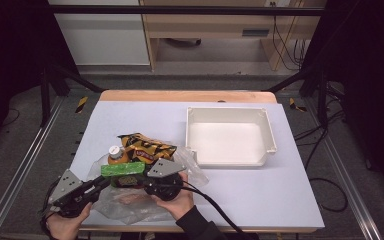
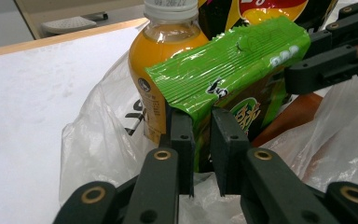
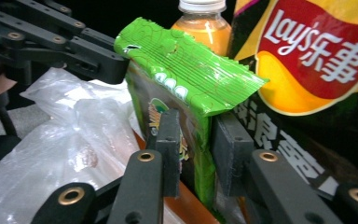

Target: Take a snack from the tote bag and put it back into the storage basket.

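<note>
Green crinkled foil is what both claws have hold of: the green snack packet [image 1: 123, 169] sits upright over the clear plastic bag [image 1: 125, 202] at the near edge of the bench [image 1: 260, 190], pinched at each end. In the left gripper view the left claw [image 2: 200, 140] is closed narrow on one lower corner of the packet; in the right gripper view the right claw [image 3: 196, 154] clamps the other end just under the crimped seal.

The packet looks light, soft and air-filled, so I judge it will buckle and slide if squeezed mid-body; its flat sealed edges are the firmer hold. The foil appears slick, so a shallow pinch could slip.

Just behind it stands the orange juice bottle [image 2: 165, 51], heavier and rigid, touching the packet, then the yellow crisp bag [image 3: 317, 56]. Farthest off lies the white tray [image 1: 228, 156].
</note>
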Motion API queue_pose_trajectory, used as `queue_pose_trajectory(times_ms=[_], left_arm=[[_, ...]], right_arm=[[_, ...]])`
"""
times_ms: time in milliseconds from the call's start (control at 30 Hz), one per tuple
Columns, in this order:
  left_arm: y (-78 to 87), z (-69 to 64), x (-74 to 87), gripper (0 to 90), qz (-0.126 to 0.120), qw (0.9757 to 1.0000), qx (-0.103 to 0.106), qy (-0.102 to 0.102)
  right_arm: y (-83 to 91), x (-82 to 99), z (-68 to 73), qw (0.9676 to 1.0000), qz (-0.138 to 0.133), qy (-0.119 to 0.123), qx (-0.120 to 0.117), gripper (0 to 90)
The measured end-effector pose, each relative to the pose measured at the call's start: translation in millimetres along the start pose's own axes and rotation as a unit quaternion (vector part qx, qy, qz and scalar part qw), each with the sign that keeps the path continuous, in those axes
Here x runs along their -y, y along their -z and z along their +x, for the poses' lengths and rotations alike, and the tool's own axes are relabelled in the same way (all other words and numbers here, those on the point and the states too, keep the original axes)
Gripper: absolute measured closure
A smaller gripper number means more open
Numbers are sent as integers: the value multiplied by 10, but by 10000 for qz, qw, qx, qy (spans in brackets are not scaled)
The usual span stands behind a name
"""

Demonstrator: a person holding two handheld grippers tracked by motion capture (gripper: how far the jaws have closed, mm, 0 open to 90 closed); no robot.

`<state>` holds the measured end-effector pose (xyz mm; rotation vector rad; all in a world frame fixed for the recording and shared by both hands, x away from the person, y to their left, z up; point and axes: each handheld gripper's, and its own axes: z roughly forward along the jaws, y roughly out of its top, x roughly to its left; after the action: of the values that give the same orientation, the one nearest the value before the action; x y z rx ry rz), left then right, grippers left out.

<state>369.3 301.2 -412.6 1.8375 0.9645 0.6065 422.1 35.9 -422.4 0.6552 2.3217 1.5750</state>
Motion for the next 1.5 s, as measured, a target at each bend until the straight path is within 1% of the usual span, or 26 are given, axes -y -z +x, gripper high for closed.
queue_pose_trajectory(times_ms=[33, 67, 100, 133, 233, 267, 367, 433, 533, 600, 700, 733, 800, 833, 867, 900, 967, 1000, 1067, 1133, 1200, 1267, 1300, 1400, 1467, 1500], left_arm=[[0, 1, 0, 796, 0, 10000, 17, 0], [-1, 3, 0, 799, -2, 10000, 50, 17], [-8, 7, -6, 799, -2, 9999, 132, 40], [-8, 7, -6, 796, -2, 9999, 132, 40], [-26, 17, -9, 786, 5, 10000, 89, 20], [-33, 46, -15, 781, 6, 9999, 118, 86], [-41, 75, -20, 770, 28, 9997, 209, 137], [-43, 102, -24, 760, -4, 9993, 288, 234], [-31, 128, -24, 754, -35, 9992, 318, 249], [-35, 117, -18, 748, -66, 9993, 315, 191], [-62, 81, -19, 710, -41, 9994, 338, 110], [-78, 62, -20, 718, 8, 9995, 300, 73], [-94, 44, -19, 734, 64, 9998, 205, 7], [-101, 40, -17, 759, 92, 9998, 164, 0], [-104, 45, -15, 815, 136, 9998, 129, -29], [-104, 45, -15, 844, 136, 9998, 129, -29], [-102, 31, -9, 883, 165, 9997, 111, -108], [-102, 31, -9, 892, 165, 9997, 111, -108], [-86, 5, -5, 899, 151, 9996, 144, -184], [-77, 4, -5, 900, 135, 9996, 172, -198], [-52, -2, -8, 900, 76, 9993, 263, -240], [2, -5, -6, 900, -13, 9986, 440, -296], [25, -2, -4, 900, -36, 9983, 477, -318], [57, 1, -12, 900, -54, 9980, 533, -338], [49, -10, -16, 900, -58, 9979, 538, -355], [33, -25, -19, 900, -44, 9977, 559, -378]], right_arm=[[4, -2, 4, 10000, -2, -1, -38, 708], [-4, -2, -2, 10000, -33, -19, -38, 657], [-11, -1, -4, 9999, -104, 7, -32, 619], [-17, -1, -2, 9999, -152, 43, -17, 618], [-23, -2, 10, 9998, -147, 132, -13, 624], [-22, -3, 16, 9997, -154, 169, -45, 624], [-19, -11, 24, 9997, -146, 198, -50, 625], [1, -17, 35, 9995, -223, 210, -112, 632], [49, -24, 66, 9991, -278, 251, -176, 659], [66, -22, 74, 9993, -251, 238, -170, 678], [83, -7, 72, 9996, -97, 238, -96, 686], [59, 17, 55, 9997, 54, 221, 0, 695], [46, 31, 41, 9998, 77, 192, 15, 704], [42, 39, 33, 9999, 90, 144, 19, 711], [37, 55, 13, 9999, 77, 103, 30, 715], [37, 55, 13, 9999, 77, 103, 30, 715], [39, 64, -5, 9999, 124, 97, 62, 709], [39, 64, -5, 9999, 124, 97, 62, 709], [42, 65, -26, 9999, 138, 68, 77, 690], [53, 64, -33, 9999, 112, 66, 77, 669], [62, 63, -41, 9999, 56, 35, 124, 594], [60, 60, -47, 9998, -6, 76, 200, 550], [59, 58, -52, 9998, -48, 63, 192, 528], [49, 47, -59, 9998, -135, 70, 124, 525], [41, 43, -56, 9998, -153, 79, 80, 543], [32, 38, -51, 9999, -140, 84, 13, 571]])
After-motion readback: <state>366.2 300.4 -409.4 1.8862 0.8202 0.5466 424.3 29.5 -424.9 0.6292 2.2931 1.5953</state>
